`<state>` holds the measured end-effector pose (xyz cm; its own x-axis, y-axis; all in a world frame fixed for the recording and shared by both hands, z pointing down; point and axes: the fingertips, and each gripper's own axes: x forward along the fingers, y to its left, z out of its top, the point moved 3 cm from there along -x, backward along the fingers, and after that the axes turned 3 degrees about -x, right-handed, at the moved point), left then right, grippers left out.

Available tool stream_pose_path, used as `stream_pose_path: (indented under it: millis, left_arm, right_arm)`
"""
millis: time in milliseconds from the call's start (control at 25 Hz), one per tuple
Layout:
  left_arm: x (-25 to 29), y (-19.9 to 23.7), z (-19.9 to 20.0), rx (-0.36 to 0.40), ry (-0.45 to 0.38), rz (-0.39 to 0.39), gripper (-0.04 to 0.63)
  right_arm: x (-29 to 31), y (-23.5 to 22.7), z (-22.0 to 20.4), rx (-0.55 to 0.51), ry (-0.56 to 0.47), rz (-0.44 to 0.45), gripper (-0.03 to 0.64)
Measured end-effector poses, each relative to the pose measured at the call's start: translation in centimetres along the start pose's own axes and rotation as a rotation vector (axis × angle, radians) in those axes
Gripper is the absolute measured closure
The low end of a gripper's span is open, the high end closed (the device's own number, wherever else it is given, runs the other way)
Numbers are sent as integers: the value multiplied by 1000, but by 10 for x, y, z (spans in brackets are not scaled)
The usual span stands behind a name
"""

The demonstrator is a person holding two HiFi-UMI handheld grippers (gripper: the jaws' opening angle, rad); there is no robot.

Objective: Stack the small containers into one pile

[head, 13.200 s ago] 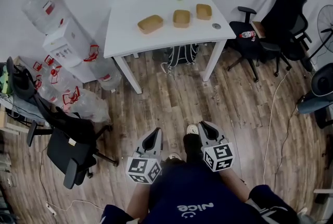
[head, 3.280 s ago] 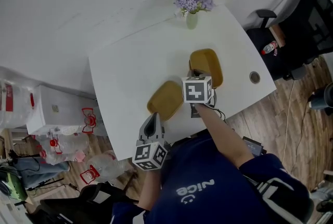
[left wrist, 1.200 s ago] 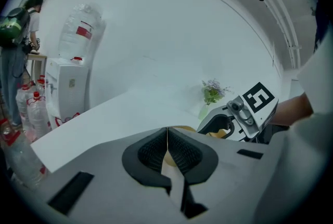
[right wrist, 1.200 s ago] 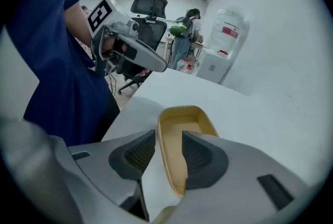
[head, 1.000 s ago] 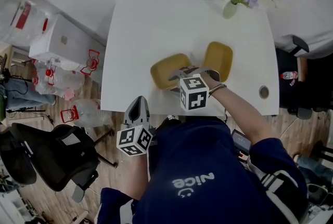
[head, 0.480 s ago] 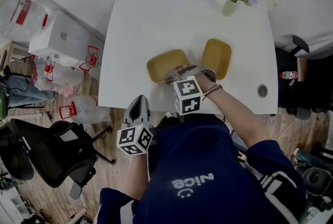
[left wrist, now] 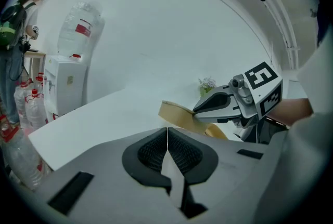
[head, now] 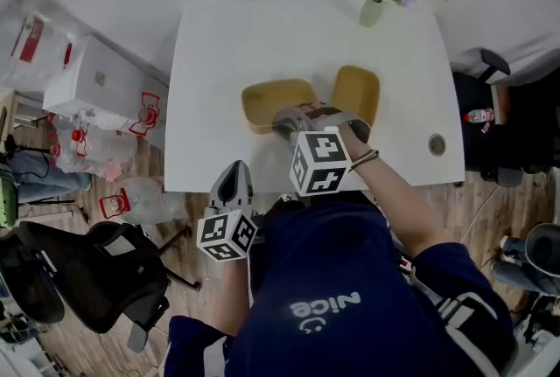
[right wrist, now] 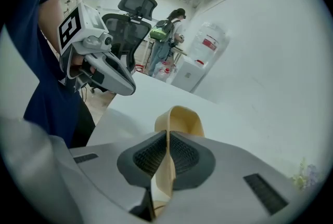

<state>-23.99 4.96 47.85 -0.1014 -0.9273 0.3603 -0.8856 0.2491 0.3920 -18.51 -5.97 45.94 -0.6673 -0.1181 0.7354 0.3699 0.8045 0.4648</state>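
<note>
Two tan containers sit on the white table (head: pixel 236 43). My right gripper (head: pixel 282 122) is shut on the near rim of the left container (head: pixel 273 99). The other container (head: pixel 356 92) stands just to its right. In the right gripper view the thin tan rim (right wrist: pixel 179 116) is pinched between the pads (right wrist: pixel 152 154) of my right gripper (right wrist: pixel 167 147). From the left gripper view that container (left wrist: pixel 176 113) looks tilted under the right gripper (left wrist: pixel 200 110). My left gripper (head: pixel 231 169) hangs shut and empty off the table's near edge; its jaws (left wrist: pixel 167 141) meet with nothing between them.
A vase of purple flowers (head: pixel 373 10) stands at the table's far right. A round cable hole (head: pixel 437 144) is near the right front corner. A water dispenser (head: pixel 94 85) and bottles stand left of the table, a black office chair (head: pixel 87 275) at lower left.
My right gripper's jaws, open around the left container's near rim a second ago, have closed on it. The left gripper has stayed where it was.
</note>
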Motion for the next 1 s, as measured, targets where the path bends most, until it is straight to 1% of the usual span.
stream_pose_path:
  millis: [240, 520, 840, 920, 1000]
  left_arm:
    - [14, -5, 5, 21, 5, -64, 575]
    - [32, -15, 9, 46, 29, -147, 575]
    - [48, -26, 8, 69, 60, -215, 575]
    - [51, -28, 8, 71, 69, -223, 575]
    - [53, -29, 7, 73, 75, -229, 575]
  right_arm:
    - [-28, -19, -8, 117, 13, -98, 561]
    - [-59, -43, -33, 242, 87, -243, 561]
    - [-86, -55, -75, 354, 187, -345, 561]
    - [-90, -57, -84, 354, 201, -357, 561]
    - [-93, -57, -92, 311, 212, -356, 561]
